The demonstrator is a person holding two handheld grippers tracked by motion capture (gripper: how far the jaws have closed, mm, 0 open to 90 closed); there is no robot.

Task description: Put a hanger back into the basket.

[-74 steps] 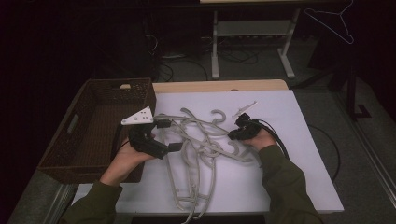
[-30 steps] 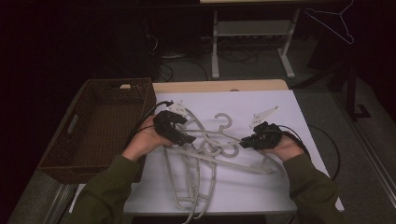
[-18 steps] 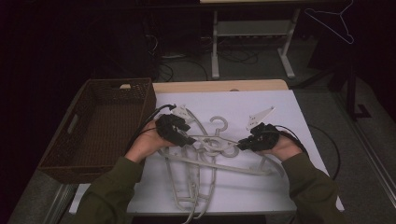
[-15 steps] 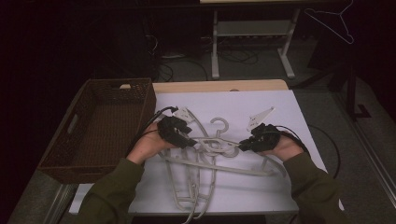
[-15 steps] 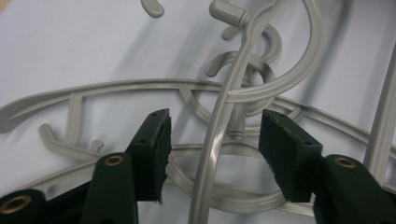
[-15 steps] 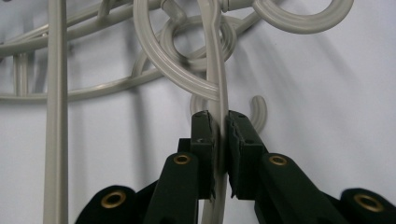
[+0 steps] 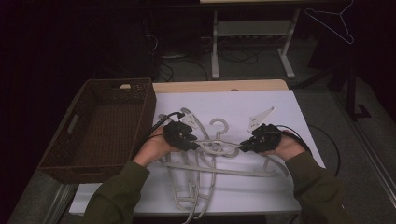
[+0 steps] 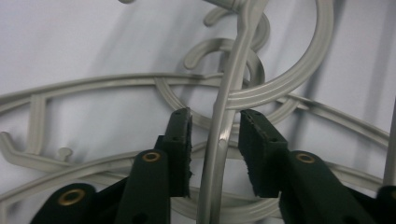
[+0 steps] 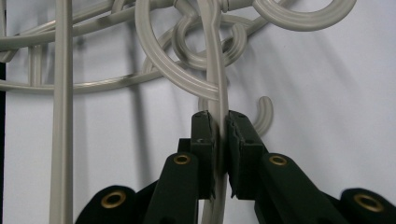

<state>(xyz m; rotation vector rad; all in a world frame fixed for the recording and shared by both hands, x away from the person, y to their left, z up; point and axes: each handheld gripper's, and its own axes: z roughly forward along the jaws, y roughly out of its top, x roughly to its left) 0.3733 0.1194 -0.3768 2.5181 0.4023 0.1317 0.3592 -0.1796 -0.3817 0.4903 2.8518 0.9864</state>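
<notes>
Several pale grey plastic hangers [image 7: 205, 161] lie tangled on the white table [image 7: 299, 191]. One hanger [image 7: 218, 144] spans between both hands. My right gripper [image 7: 243, 148] is shut on its arm [image 9: 219, 116], the pads [image 9: 207, 140] clamped tight against the bar. My left gripper [image 7: 195, 146] stands open around the same hanger's other arm [image 8: 224, 121]; the bar runs between the pads [image 8: 180, 149] with a gap on each side. Hooks [image 8: 233, 51] of other hangers overlap below.
A dark wicker basket [image 7: 79, 154] stands at the table's left edge, beside my left hand. A wooden strip [image 7: 219, 86] borders the table's far side. A wire hanger [image 7: 334, 21] hangs at the far right; the floor is dark beyond.
Both hands have drawn apart and forward since the earliest frame, my left gripper moving right onto the hanger's arm. The top hanger now lies stretched between the two grippers.
</notes>
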